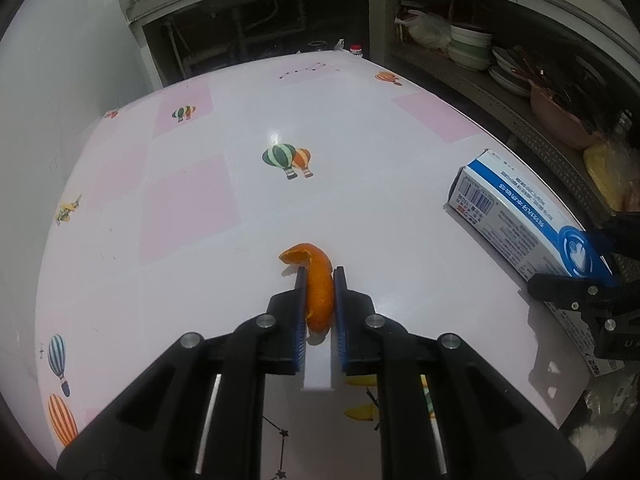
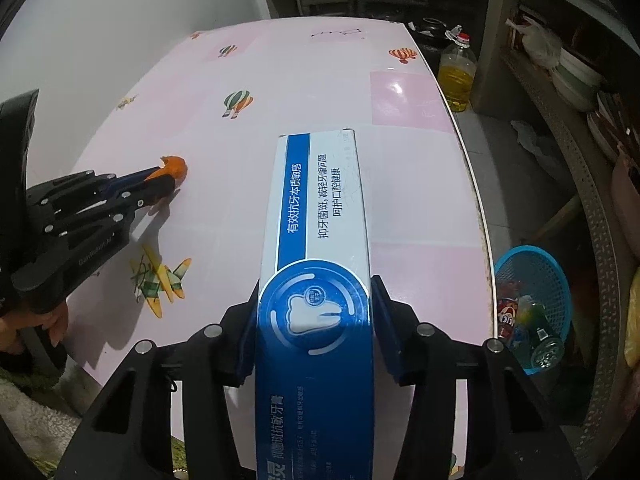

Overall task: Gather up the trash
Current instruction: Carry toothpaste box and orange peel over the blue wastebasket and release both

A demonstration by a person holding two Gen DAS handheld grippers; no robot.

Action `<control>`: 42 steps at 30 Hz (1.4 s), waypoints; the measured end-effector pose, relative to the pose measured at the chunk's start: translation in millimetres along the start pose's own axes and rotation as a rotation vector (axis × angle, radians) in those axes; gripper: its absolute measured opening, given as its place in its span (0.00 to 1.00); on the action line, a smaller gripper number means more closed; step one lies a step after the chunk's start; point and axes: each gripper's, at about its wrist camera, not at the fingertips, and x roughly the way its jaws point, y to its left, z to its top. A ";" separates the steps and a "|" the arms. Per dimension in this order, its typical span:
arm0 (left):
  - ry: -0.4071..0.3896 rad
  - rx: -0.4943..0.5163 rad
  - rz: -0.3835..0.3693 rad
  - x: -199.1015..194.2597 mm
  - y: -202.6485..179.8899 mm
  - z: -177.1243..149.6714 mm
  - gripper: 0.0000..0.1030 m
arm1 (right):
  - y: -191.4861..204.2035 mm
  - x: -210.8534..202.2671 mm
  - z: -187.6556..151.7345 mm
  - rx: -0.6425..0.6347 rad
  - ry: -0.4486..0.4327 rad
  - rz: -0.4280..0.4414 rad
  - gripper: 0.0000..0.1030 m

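Note:
An orange peel (image 1: 318, 288) lies curled on the pink-and-white table (image 1: 240, 184). My left gripper (image 1: 320, 276) is shut on the peel, pads pressed to both its sides; this also shows in the right wrist view (image 2: 170, 172). A long blue-and-white toothpaste box (image 2: 320, 240) lies on the table near its right edge. My right gripper (image 2: 316, 292) is shut on the box, pads against both long sides. The box also shows in the left wrist view (image 1: 520, 220).
A blue mesh basket (image 2: 532, 280) with bottles and wrappers stands on the floor right of the table. An oil bottle (image 2: 456, 76) stands on the floor beyond. Shelves with stacked bowls (image 1: 470, 46) and plates run along the right.

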 end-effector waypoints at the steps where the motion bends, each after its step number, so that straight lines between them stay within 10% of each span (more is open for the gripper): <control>1: -0.004 0.003 0.002 -1.4 -0.8 0.4 0.10 | -0.2 -0.4 -0.1 0.003 -0.002 0.002 0.47; 29: -0.051 0.051 0.020 -21.7 -17.7 5.5 0.10 | -44.7 -45.7 -1.0 0.176 -0.125 0.074 0.45; 42: -0.142 0.122 -0.155 -42.5 -65.1 55.5 0.10 | -155.2 -115.0 -52.9 0.478 -0.260 -0.154 0.45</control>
